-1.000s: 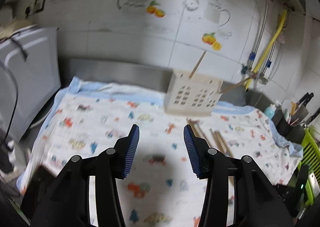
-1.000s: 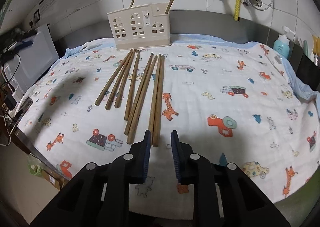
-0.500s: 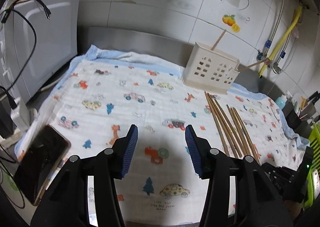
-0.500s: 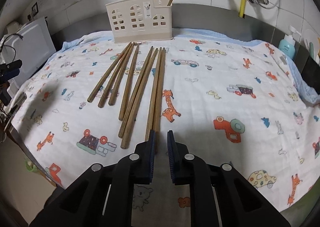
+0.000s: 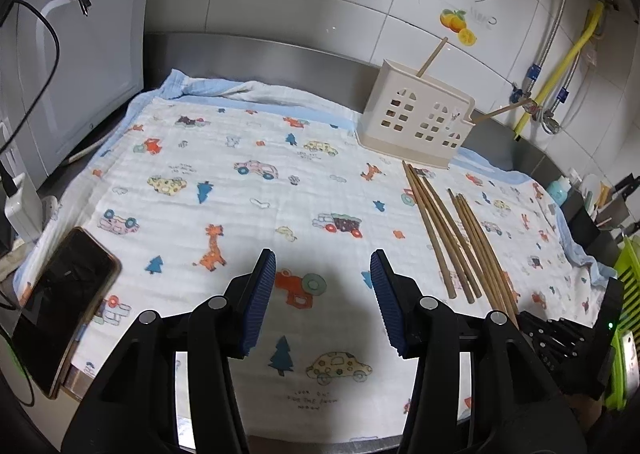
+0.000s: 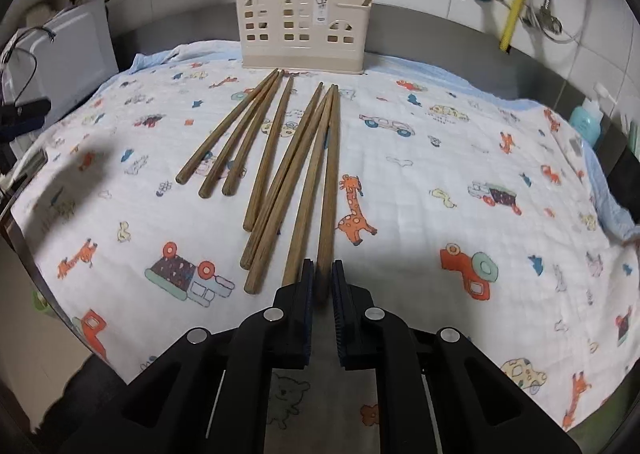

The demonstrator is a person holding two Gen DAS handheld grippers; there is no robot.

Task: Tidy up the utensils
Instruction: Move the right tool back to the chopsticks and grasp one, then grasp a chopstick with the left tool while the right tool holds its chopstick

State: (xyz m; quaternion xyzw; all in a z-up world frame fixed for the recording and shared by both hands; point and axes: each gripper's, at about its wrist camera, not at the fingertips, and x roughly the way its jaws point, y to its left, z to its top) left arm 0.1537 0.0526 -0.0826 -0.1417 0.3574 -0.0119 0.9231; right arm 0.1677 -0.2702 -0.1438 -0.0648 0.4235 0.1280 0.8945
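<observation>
Your right hand-held gripper (image 6: 323, 280) sits at the near end of the row of wooden chopsticks (image 6: 280, 158), and its jaws have just been closing; they now pinch the near end of the rightmost chopstick (image 6: 330, 174), which runs straight away from the blue pads toward the cream utensil holder (image 6: 303, 28). The chopstick next to it lies just outside the left pad, touching or nearly so; you cannot tell which from this view.

The holder stands upright at the far edge of the printed cloth (image 6: 440, 158) that covers the table. Two chopsticks already stand in it, one leaning out of the left part, one out of the lower right compartment. The loose ones fan out on the cloth in front of the holder, their far tips close to its base: three to the holder's left side, then one alone, then four more, the last being the one you grip.

Your left hand-held gripper (image 5: 323, 294) is spread, with nothing between its pads, over bare cloth to the left of the holder and well apart from the chopsticks. A dark phone (image 5: 60, 294) lies at the cloth's near left corner, far from the holder.
</observation>
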